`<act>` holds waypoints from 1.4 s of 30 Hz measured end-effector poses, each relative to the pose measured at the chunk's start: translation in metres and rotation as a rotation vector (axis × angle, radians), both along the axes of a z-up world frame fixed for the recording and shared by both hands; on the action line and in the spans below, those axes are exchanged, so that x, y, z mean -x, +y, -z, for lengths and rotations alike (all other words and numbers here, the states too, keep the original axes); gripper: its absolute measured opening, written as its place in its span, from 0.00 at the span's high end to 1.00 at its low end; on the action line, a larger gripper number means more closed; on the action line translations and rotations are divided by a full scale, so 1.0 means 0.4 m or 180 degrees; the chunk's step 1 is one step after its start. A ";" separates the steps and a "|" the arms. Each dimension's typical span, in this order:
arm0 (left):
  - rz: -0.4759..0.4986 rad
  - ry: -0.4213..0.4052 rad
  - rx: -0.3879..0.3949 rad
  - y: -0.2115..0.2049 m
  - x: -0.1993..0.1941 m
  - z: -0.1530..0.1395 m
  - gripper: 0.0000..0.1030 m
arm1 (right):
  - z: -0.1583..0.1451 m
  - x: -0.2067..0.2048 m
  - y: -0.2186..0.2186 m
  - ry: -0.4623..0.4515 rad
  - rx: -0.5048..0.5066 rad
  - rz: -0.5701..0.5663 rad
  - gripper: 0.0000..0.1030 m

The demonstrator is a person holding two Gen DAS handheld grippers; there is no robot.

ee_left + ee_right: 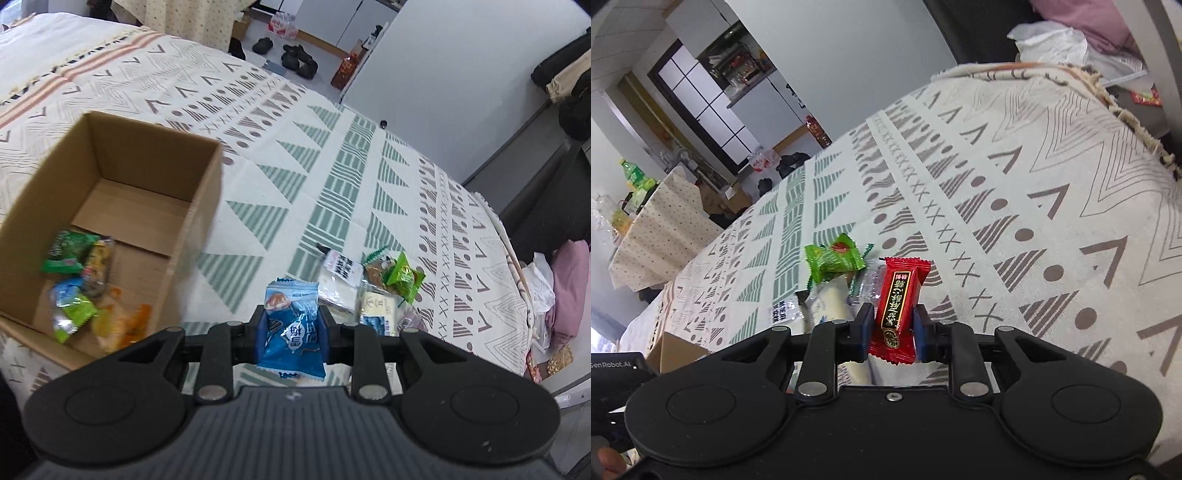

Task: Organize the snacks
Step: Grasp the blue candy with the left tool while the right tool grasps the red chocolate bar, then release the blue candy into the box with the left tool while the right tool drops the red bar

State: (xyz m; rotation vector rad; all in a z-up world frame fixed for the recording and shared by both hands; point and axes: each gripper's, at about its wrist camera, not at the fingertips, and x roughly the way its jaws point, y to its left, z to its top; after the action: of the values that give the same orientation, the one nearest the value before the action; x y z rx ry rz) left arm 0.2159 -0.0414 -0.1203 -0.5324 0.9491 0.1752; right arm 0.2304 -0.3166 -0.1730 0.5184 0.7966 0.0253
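Observation:
My left gripper (291,325) is shut on a blue snack packet (291,332) and holds it above the patterned bedspread, right of an open cardboard box (199,192). Several snack packets (77,288) lie inside the box. A small pile of loose snacks (373,288) lies on the bedspread just beyond the left gripper. My right gripper (894,328) is shut on a red snack packet (899,306) held upright over the bedspread. A green packet (834,258) and white packets (827,299) lie just ahead and left of it.
The patterned bedspread (332,177) covers a bed. A corner of the cardboard box (676,350) shows at the lower left of the right wrist view. Pink bedding and white cloth (554,291) lie past the bed's right edge. Shoes (295,55) sit on the floor beyond.

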 end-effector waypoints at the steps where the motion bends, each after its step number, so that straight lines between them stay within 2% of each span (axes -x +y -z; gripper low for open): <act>1: -0.0014 -0.0014 0.0001 0.010 0.007 -0.004 0.74 | -0.007 0.007 0.005 -0.0022 0.0016 -0.0010 0.78; 9: -0.0100 -0.0152 0.0004 0.081 0.052 -0.049 0.74 | -0.069 0.071 0.039 -0.0208 -0.0055 0.0039 0.78; 22: -0.0338 -0.0377 0.0031 0.221 0.104 -0.118 0.74 | -0.178 0.099 0.147 -0.0469 -0.0025 -0.0201 0.78; 32: -0.0531 -0.0444 0.0070 0.342 0.132 -0.130 0.74 | -0.237 0.108 0.247 -0.0609 0.0046 -0.0396 0.78; 42: -0.0502 -0.0494 0.0058 0.428 0.135 -0.127 0.74 | -0.267 0.114 0.367 -0.0694 0.0174 -0.0612 0.78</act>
State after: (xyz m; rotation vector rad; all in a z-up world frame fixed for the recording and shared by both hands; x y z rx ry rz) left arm 0.1621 0.1296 -0.0693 -0.6289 0.7585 0.2637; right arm 0.1850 -0.1696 -0.0660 0.3783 0.6292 0.2335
